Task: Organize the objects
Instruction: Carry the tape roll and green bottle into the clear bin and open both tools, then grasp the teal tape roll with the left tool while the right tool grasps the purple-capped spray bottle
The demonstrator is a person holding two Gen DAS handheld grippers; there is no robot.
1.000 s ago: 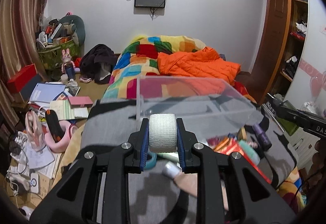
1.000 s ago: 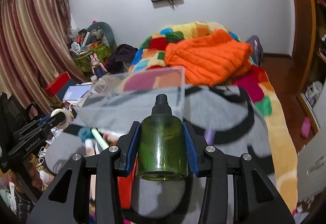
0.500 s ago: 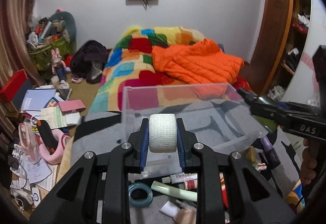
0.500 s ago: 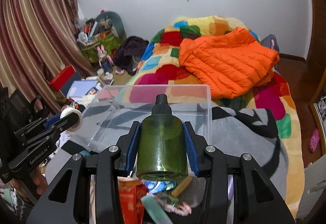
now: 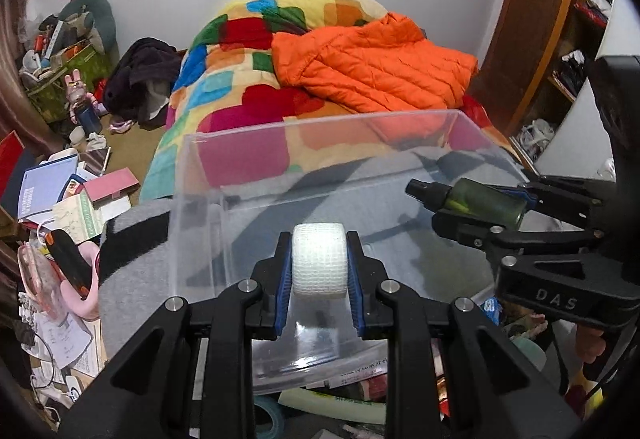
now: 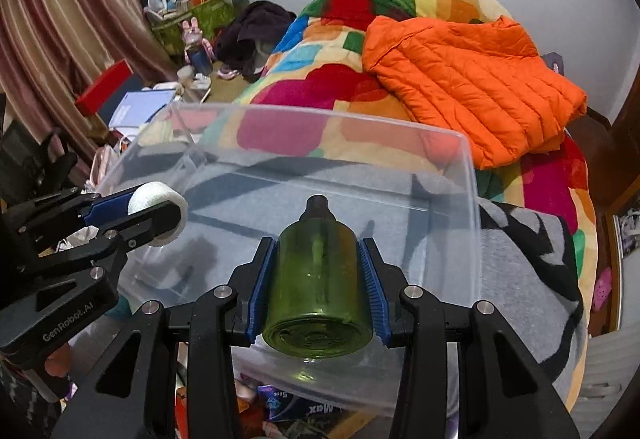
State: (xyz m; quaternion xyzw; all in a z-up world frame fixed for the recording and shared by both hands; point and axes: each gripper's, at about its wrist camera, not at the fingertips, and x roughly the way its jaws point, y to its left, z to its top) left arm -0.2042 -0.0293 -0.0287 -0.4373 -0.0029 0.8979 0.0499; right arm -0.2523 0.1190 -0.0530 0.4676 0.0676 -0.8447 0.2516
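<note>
From the left wrist view, the left tongs (image 5: 319,266) are closed on a white woven roll of bandage tape (image 5: 319,259), pinched by its flat ends so the round face points forward. They hold it over the near rim of the clear rectangular plastic bin (image 5: 472,127), which sits on a grey and black cloth (image 5: 132,259) on the bed; that suits a drop into the bin. The right tongs (image 5: 480,201) reach in from the right with a translucent green bottle with a black cap (image 5: 486,200).

From the right wrist view, the right tongs (image 6: 318,279) are clamped on the bottle's (image 6: 318,279) sides, cap forward, above the bin's (image 6: 472,199) near wall. The left tongs (image 6: 154,213) hold the roll (image 6: 160,209) above the bin's left side. The bin looks empty, though its clear walls make that hard to confirm. Loose clutter lies below the near rim.
</note>
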